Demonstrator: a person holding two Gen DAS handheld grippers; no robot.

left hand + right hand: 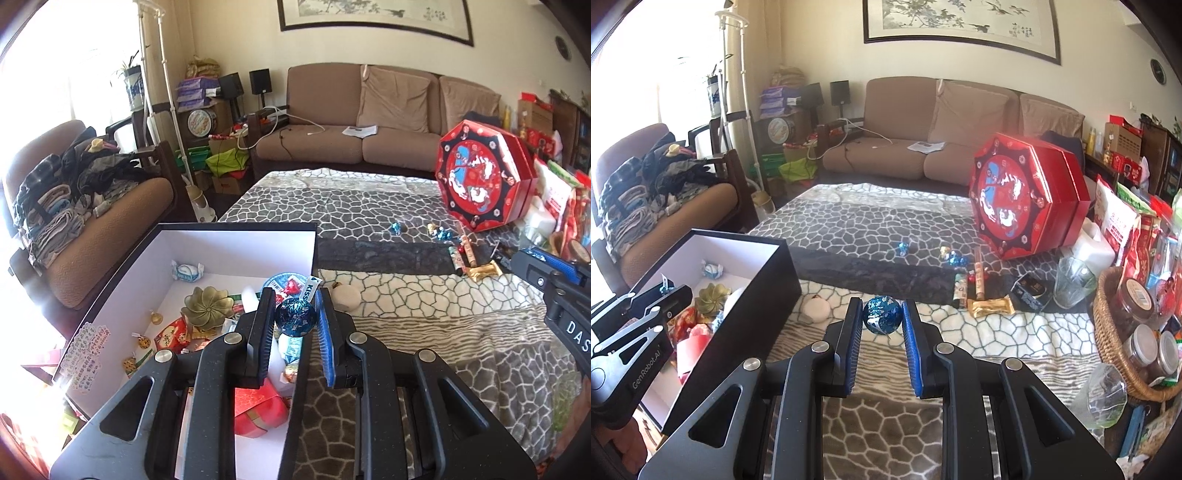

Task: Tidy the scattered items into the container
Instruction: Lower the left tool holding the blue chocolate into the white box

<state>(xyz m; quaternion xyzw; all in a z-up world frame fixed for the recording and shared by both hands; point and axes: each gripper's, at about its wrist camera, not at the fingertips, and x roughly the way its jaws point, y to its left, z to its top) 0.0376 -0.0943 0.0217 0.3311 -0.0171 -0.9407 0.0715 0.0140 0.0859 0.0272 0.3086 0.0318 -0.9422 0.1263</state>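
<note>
While clamped in the left gripper (294,317), blue foil ball (295,318) hangs over the near right corner of the box (236,230), jaws narrowed onto it, pads pressing both sides.

Inside the box, against its white floor: wrapped white sweet (186,272) toward the far wall, gold flower dish (208,303) mid-floor, red packet (258,410) at the near end, small gold-wrapped sweets (144,342) along the left wall.

Just right of the box, on the patterned cloth of the counter (424,332): pale round cake (346,297), touching nothing else.

Further right of the box, well apart from it: blue-wrapped sweet (396,229), then a cluster of gold and blue sweets (439,232), then a gold bar wrapper (484,271), all loose on the cloth.

Beyond those, far right of the box: red octagonal tin (484,177), tilted up on edge.

From the right wrist view, box at left (768,280), and the right gripper (882,316) well right of it, above the cloth, nipped tight on a second blue foil ball (882,314), pads touching each side. Right of that ball: clear glass (1071,282), then wicker basket (1108,332) with jars at the far right edge.
</note>
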